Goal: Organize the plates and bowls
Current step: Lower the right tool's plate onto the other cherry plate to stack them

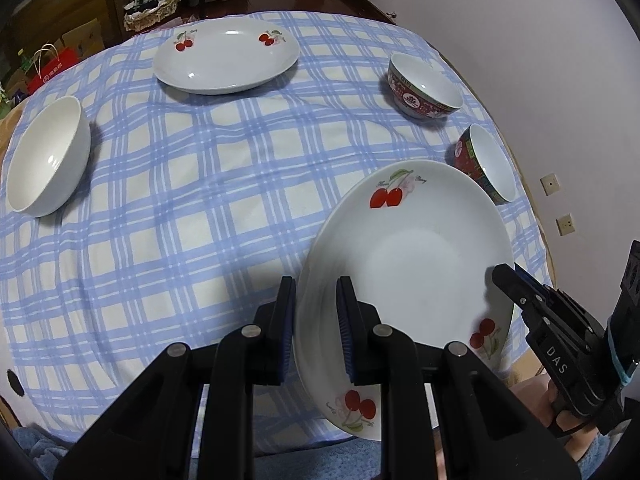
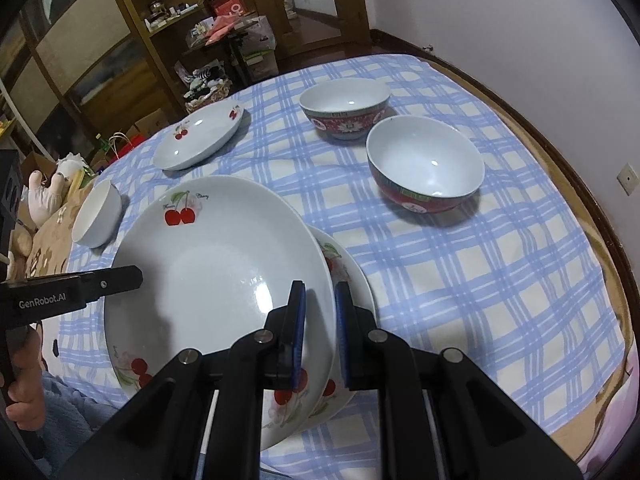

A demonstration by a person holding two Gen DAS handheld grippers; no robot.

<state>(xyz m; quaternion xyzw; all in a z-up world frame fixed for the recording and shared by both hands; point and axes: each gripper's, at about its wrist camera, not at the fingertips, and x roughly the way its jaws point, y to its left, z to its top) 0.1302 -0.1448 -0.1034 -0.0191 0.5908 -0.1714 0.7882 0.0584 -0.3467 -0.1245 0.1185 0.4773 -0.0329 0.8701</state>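
second plate (image 2: 352, 272) under held plate (image 2: 216, 264), right view only

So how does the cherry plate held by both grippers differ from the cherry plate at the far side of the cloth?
The held cherry plate is gripped at its rim by the left gripper and the right gripper; the far cherry plate is untouched. The held one is tilted above another plate; the far one lies flat, alone on the checked cloth. Both are white with red cherry prints.
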